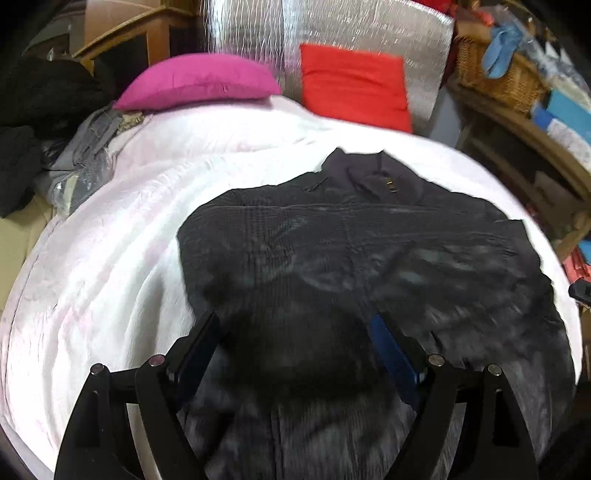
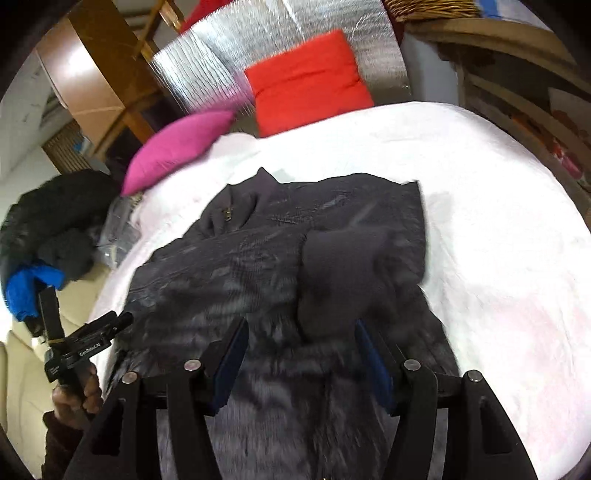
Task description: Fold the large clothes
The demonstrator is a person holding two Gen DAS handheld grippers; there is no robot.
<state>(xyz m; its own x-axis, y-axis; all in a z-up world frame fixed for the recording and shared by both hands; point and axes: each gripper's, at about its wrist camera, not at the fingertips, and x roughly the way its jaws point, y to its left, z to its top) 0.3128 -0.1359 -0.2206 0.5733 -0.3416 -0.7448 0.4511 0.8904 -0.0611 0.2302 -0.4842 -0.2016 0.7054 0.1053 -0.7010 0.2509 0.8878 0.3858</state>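
A large dark jacket [image 1: 351, 251] lies spread on a white bed cover [image 1: 110, 258], collar toward the pillows. My left gripper [image 1: 295, 328] hovers open over the jacket's near part with only flat cloth under its fingers. In the right wrist view the jacket [image 2: 229, 273] has a sleeve folded across its body, and the cuff [image 2: 340, 273] lies just beyond my right gripper [image 2: 301, 336]. That gripper is open and its blue pads are clear of the cloth. A hand [image 2: 74, 398] holds the left gripper [image 2: 118, 321] at the bed's left edge.
A magenta pillow [image 1: 195, 81] and a red cushion [image 1: 354, 85] lean at the head of the bed against a silver foil panel [image 1: 369, 26]. Dark clothes [image 1: 40, 103] are piled at the left. A wicker basket [image 1: 495, 70] and shelves stand at the right.
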